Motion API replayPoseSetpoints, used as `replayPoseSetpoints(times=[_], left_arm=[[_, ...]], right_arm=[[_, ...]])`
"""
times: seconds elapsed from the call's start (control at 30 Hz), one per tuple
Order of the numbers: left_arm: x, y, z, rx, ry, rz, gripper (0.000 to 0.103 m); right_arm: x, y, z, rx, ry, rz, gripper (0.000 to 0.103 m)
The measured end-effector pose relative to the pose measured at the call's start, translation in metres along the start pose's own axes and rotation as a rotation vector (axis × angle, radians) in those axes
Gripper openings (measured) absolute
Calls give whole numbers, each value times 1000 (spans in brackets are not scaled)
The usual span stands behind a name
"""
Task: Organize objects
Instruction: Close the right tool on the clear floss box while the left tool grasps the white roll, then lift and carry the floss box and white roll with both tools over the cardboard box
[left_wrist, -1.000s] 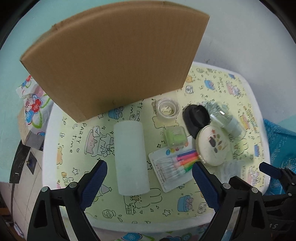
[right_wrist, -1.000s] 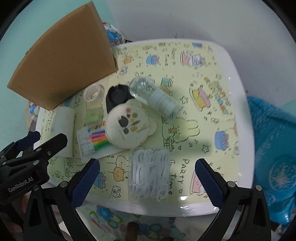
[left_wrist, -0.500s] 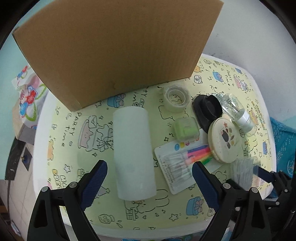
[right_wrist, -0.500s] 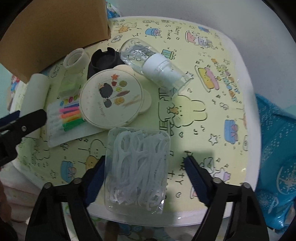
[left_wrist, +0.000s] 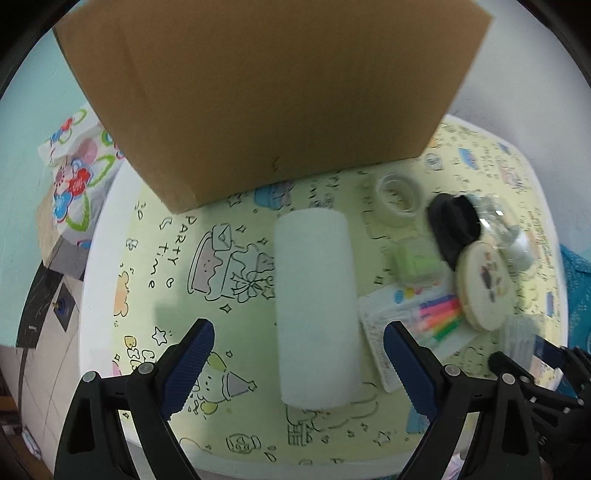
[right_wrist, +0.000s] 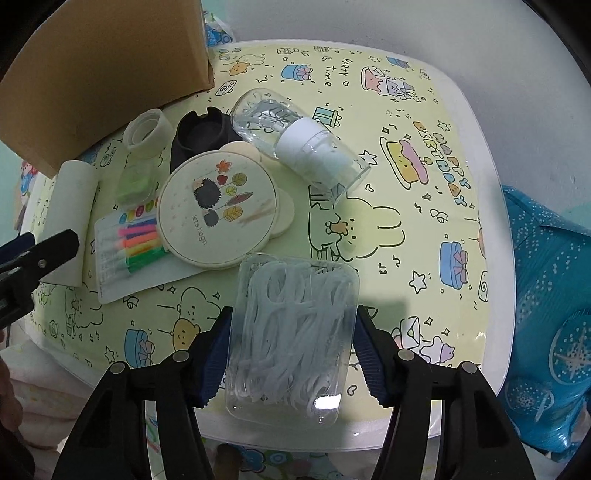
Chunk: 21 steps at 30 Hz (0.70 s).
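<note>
Two grippers: both point steeply down at a table (right_wrist: 476, 155) with a yellow cartoon cover
Right gripper (right_wrist: 291, 354): jaws closing around a clear plastic box of floss picks (right_wrist: 291, 332); blue pads sit right at the box's two long sides, contact looks made on both but hard to confirm
Floss box place: near front edge of table, lying flat, just below the round case
Left gripper (left_wrist: 297, 365): jaws wide and easing inward, white roll (left_wrist: 316, 306) lies between them, pads clearly apart from it on both sides, nothing held
White roll place: lying on its side on the table, left part, in front of the cardboard box (left_wrist: 273, 92)
Cardboard box: stands at back left corner of table, brown, closed side toward cameras
Round case (right_wrist: 218, 214): cream lid with hedgehog and tree print, overlaps the marker pack
Marker pack (right_wrist: 129, 247): flat white card with coloured markers, between roll and round case
Green case (right_wrist: 135, 181): small, pale green, just above the markers
Tape ring (right_wrist: 146, 133): clear, near the cardboard box
Black holder (right_wrist: 201, 138): dark, behind the round case, touching it
Clear bottle (right_wrist: 299, 144): on its side, white inner part, right of black holder
Blue cloth (right_wrist: 546, 295): off the table's right edge
</note>
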<state>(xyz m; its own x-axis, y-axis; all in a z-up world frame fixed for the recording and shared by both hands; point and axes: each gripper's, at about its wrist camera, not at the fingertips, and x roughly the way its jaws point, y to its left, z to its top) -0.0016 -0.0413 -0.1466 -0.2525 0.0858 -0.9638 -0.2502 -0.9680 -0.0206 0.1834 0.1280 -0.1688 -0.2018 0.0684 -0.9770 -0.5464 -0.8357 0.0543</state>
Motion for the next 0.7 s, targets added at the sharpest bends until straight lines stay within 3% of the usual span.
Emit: replayPoseSetpoints(times=[0.1,0.3,0.33,0.37,0.4,0.7], left_arm=[[14,4,2,-28,47,-5,75],[13,-7,1,51,28,46,65],[13,-7,1,48,36,30,61],[13,-6,1,41,43,5,48],[12,-6,2,41,45,2,45],[-6,-6,-7,61,39,-28,44]], right_arm=[[1,0,-1,3,-2,-1,63],[6,4,-2,-4,-10,-14,63],[6,4,-3,-3,-12,-17,63],[7,4,-3,-4,-14,-19,63],[7,5,-4,-3,-15,-18,63],[-5,4,-16,8,-41,12,63]])
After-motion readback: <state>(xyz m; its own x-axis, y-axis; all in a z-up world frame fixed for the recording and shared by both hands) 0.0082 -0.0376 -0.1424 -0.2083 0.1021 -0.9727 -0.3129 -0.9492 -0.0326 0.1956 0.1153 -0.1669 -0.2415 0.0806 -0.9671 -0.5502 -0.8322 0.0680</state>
